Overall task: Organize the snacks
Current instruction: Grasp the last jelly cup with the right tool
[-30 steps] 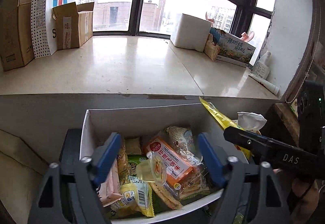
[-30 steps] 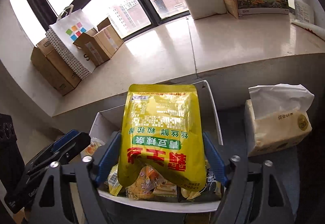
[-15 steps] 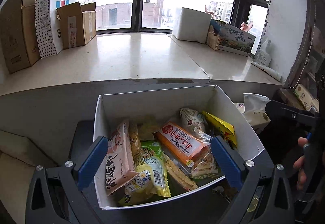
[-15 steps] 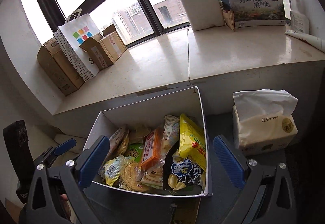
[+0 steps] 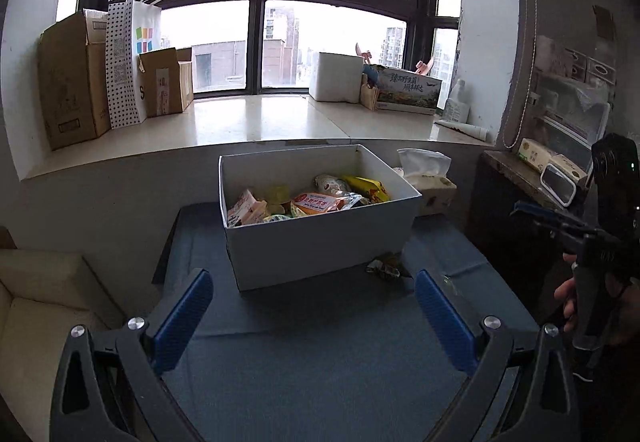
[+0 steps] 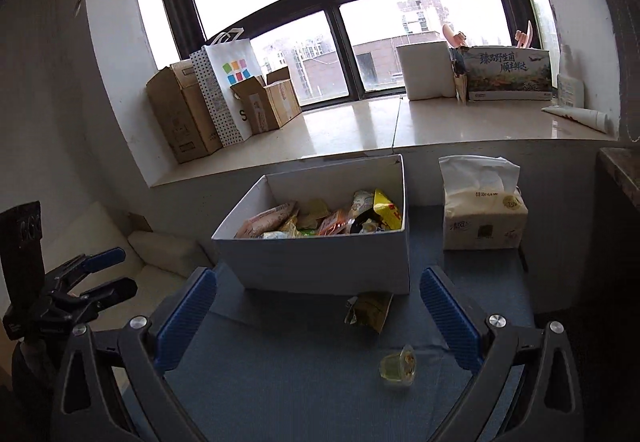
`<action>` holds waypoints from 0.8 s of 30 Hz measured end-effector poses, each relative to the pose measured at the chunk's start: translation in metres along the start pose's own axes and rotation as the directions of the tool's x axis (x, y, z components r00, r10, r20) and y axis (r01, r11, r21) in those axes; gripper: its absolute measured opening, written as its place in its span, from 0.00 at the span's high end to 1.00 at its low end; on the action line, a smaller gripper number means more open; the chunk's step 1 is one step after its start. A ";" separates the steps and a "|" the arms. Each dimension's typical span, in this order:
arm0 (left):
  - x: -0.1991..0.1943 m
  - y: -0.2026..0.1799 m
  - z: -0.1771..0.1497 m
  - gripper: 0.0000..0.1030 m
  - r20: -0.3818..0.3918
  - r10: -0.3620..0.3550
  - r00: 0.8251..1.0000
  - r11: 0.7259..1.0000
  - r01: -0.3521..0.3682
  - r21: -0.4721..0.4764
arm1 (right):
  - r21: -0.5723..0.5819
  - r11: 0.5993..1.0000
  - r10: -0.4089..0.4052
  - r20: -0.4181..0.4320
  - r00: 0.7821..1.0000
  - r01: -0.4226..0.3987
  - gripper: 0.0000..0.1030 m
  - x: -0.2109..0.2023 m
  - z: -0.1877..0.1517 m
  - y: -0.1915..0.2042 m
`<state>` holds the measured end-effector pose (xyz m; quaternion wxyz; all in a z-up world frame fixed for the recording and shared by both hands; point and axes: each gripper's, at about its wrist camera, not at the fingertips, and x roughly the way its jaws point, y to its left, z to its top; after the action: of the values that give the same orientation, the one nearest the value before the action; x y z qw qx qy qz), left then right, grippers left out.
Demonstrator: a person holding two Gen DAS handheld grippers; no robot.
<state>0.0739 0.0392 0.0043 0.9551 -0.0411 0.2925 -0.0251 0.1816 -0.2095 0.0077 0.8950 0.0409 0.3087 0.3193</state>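
My left gripper (image 5: 312, 312) and my right gripper (image 6: 318, 312) both hang over the blue tabletop (image 6: 280, 382), fingers spread wide with nothing between them. The white box (image 6: 320, 262) stands ahead, full of snack packets (image 5: 316, 201). A crumpled greenish packet (image 6: 370, 310) lies just before it; nearer me sits what looks like a small jelly cup (image 6: 398, 366). A tissue pack (image 6: 482, 219) stands to the box's right.

Your blue table (image 6: 280, 382) carries the white box (image 6: 320, 262) at frame centre, the tissue pack (image 6: 484, 217) right, a wrapper (image 6: 370, 310) and jelly cup (image 6: 398, 366) lower centre.
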 end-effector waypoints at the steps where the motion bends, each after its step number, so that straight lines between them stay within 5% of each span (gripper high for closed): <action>1: -0.004 -0.002 -0.010 0.00 -0.011 0.008 1.000 1.000 -0.008 0.003 | -0.016 1.000 -0.017 -0.015 1.000 0.017 0.00 -0.003 -0.017 0.005; 4: -0.013 -0.006 -0.035 0.00 -0.005 0.069 0.998 0.997 -0.069 -0.019 | -0.019 0.998 -0.061 -0.067 0.996 0.059 0.00 -0.005 -0.068 0.015; 8: -0.009 -0.006 -0.052 0.00 -0.054 0.008 0.999 0.998 -0.012 -0.068 | -0.024 0.997 -0.076 -0.145 0.987 0.073 0.00 0.007 -0.100 0.011; 17: 0.002 -0.012 -0.063 0.00 -0.098 -0.011 0.995 0.997 0.003 -0.078 | -0.080 0.981 -0.191 -0.190 0.963 0.178 0.00 0.035 -0.090 -0.028; 24: 0.003 -0.006 -0.069 0.00 -0.110 0.013 0.994 0.996 -0.023 -0.089 | -0.167 0.954 -0.290 -0.311 0.905 0.248 0.00 0.089 -0.078 -0.049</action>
<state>0.0379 0.0287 -0.0542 0.9349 -0.0801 0.3456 -0.0054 0.2175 -0.2049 -0.1155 0.8665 -0.1119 0.4371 0.2134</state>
